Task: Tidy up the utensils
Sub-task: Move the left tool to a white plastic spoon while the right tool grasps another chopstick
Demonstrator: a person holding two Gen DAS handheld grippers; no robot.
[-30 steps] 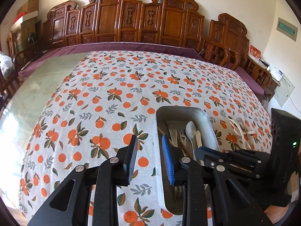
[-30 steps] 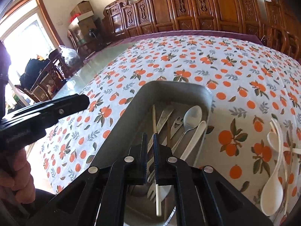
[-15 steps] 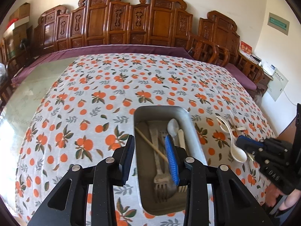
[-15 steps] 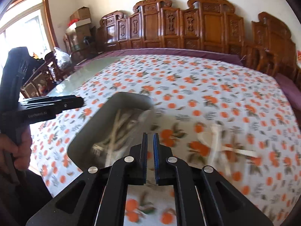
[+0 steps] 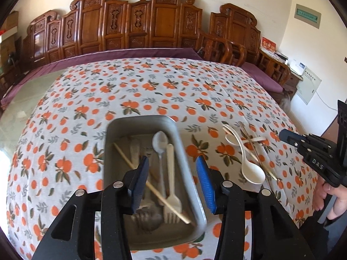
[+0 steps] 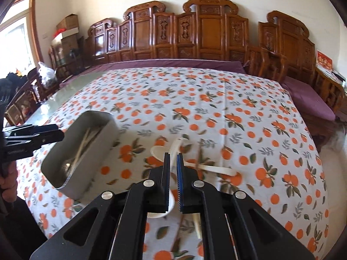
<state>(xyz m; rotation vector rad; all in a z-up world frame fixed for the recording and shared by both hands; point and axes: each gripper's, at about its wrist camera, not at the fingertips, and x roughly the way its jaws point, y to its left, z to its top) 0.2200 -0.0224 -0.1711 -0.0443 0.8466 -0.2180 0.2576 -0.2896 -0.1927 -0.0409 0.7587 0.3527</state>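
Tray (image 5: 112, 130) holds fork, spoons, chopstick | left gripper (image 5: 172, 174) jaws just been opening, clasping nothing | right gripper (image 6: 173, 160) closed, empty, over white spoons (image 6: 219, 169)

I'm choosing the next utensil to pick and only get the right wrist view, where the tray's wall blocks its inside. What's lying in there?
Observer: The left wrist view looks into the metal tray. A metal spoon and a white fork lie there, with a chopstick slanting across them.
Operator: Is the left gripper carrying anything?
Observer: No. Its jaws have just been opening and hang empty above the tray.
Operator: The pile on the cloth is blurred for me.
Observer: Two white spoons lie crossed on the tablecloth, with thin sticks over them.
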